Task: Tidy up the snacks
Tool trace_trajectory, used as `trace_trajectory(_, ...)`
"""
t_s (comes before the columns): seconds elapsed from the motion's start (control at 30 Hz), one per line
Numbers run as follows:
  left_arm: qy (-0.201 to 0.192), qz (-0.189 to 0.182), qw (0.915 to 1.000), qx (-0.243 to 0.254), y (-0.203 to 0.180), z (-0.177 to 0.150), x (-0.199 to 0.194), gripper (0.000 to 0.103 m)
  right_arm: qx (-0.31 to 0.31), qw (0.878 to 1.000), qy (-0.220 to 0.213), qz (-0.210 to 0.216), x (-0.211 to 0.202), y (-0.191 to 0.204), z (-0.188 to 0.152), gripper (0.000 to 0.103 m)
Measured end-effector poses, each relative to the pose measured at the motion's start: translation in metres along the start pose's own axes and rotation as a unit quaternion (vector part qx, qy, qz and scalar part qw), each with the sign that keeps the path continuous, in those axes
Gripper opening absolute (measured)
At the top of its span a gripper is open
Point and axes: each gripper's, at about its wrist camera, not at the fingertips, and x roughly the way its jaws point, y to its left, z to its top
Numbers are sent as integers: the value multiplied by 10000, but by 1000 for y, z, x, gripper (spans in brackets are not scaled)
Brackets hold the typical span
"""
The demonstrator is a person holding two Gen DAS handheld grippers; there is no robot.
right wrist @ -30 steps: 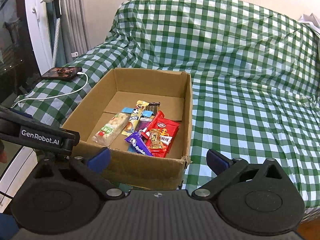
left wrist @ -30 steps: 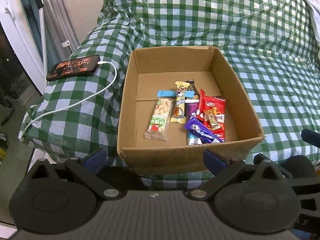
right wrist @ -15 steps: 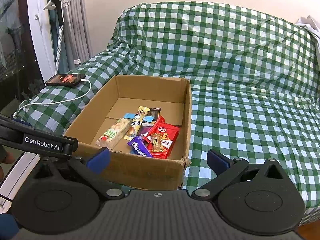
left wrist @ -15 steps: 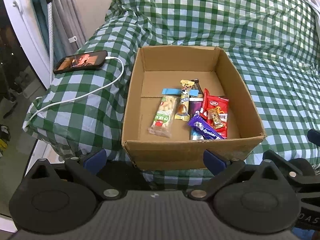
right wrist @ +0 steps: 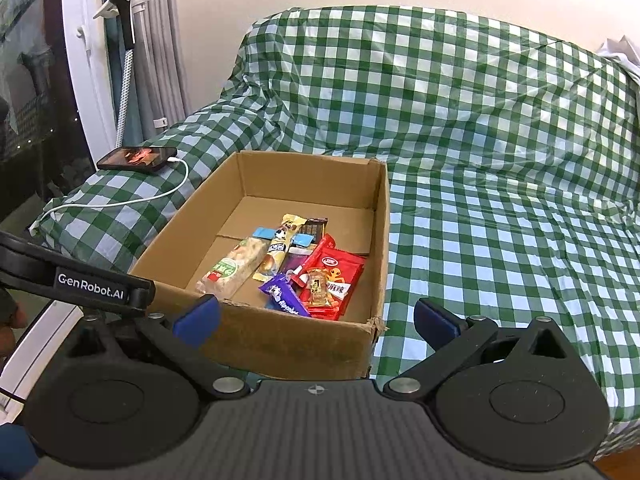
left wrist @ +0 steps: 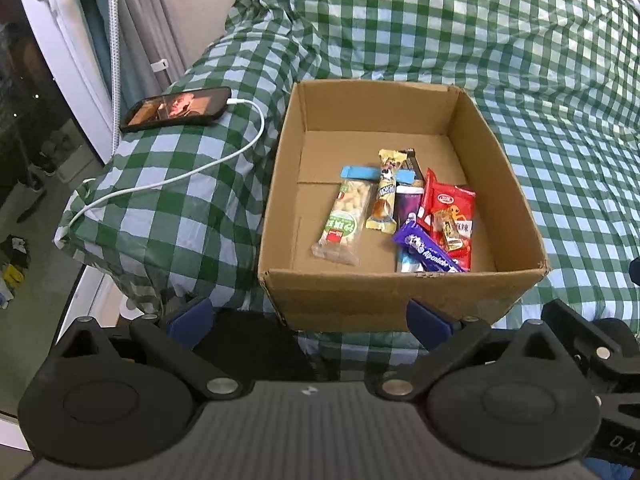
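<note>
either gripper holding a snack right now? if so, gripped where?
Nothing held. Left gripper and right gripper are both open and empty, short of the cardboard box; the snacks lie inside it.

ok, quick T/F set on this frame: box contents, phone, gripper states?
1. All the snacks lie inside the cardboard box. True.
2. The left gripper is shut on the purple bar. False: its fingers are spread wide and hold nothing; the bar lies in the box.
3. The phone lies on the checkered cover with a white cable plugged in. True.
4. The phone's screen is dark. False: it is lit and shows a picture.
5. The right gripper is open and empty. True.
6. The red packet lies outside the box on the cover. False: it is in the box, beside the purple bar.
</note>
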Motion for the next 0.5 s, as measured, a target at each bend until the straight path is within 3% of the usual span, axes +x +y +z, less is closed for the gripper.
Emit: trace_trajectory(0.5, 1, 102, 9999, -54, -1, -1, -2, 103, 21, 10000, 14, -4, 4, -1, -2, 102)
